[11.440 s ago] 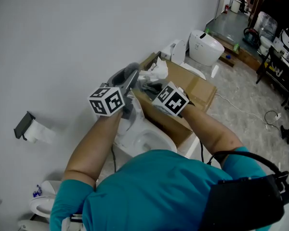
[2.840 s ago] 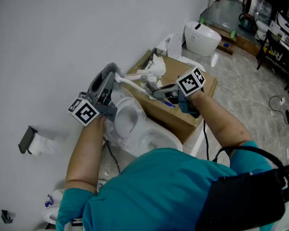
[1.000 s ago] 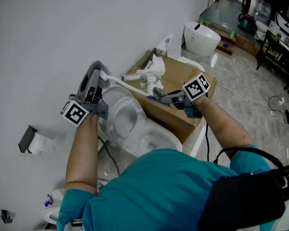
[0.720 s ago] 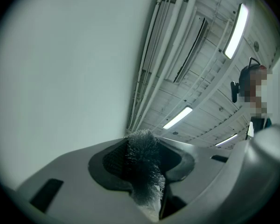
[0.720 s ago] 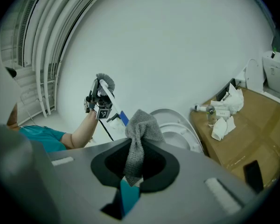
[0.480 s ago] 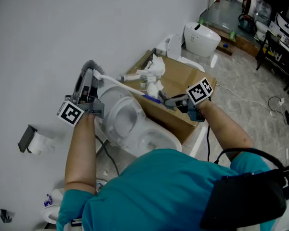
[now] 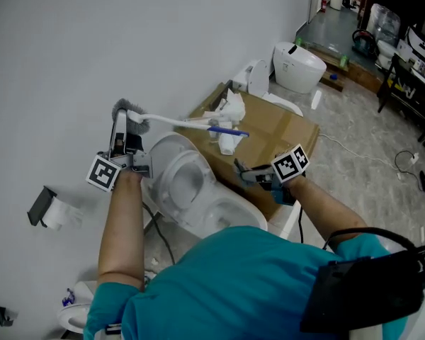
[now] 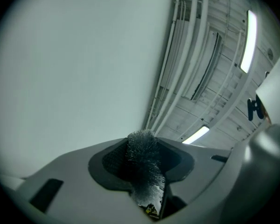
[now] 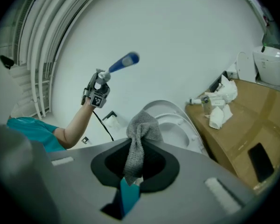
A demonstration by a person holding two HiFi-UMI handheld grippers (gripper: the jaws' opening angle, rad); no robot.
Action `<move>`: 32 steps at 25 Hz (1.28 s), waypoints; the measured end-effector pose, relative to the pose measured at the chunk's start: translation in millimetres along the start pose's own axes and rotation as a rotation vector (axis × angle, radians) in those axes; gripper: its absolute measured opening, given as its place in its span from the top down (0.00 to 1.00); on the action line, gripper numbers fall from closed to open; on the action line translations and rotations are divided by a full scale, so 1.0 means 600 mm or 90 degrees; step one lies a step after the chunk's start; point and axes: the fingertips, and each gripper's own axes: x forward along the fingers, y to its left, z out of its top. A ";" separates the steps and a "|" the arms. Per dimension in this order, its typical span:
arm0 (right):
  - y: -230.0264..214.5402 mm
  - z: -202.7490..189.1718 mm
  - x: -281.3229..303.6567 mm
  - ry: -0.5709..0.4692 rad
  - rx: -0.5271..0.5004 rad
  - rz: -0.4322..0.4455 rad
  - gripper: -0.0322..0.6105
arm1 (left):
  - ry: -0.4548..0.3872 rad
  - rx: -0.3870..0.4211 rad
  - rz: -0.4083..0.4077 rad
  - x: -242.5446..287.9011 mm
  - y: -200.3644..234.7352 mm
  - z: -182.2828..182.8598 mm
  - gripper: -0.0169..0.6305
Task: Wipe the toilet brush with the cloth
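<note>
Right gripper (image 7: 245, 173) is sitting low and nearest the person, in front of the toilet (image 7: 191, 190). Its jaws are pinching one end of the grey cloth (image 9: 141, 133), and the rest of the cloth is bunching loosely above the pads. Left gripper (image 7: 120, 126) is raised beside the lifted seat, pointing upward. Its jaws are standing part-way wide and clamping the bristle head (image 8: 142, 160) of the toilet brush (image 7: 177, 122). The white shaft is running out roughly level from there, and its blue end (image 7: 227, 129) is hanging over the clutter of white paper (image 7: 230, 108) on the cardboard box (image 7: 283, 129). Cloth and brush are well apart, so no wiping contact is happening at this moment.

Judgement: the step in hand is bringing the cloth up to the shaft. To do it well, the loose bunch should be draping over the shaft near the bristle end, then sliding outward toward the blue tip so dirt is moving away from the clean part. Bristles are a soft hold, so the shaft is likely to pivot under load; light pressure is advisable, with the left hand steadying. The blue tip is risking a knock against the paper on the box. A second toilet (image 7: 301, 66) is standing farther back along the wall.
</note>
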 end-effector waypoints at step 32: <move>0.118 0.270 0.063 -0.385 -0.046 -0.044 0.92 | 0.109 0.044 0.050 0.037 -0.009 -0.180 0.73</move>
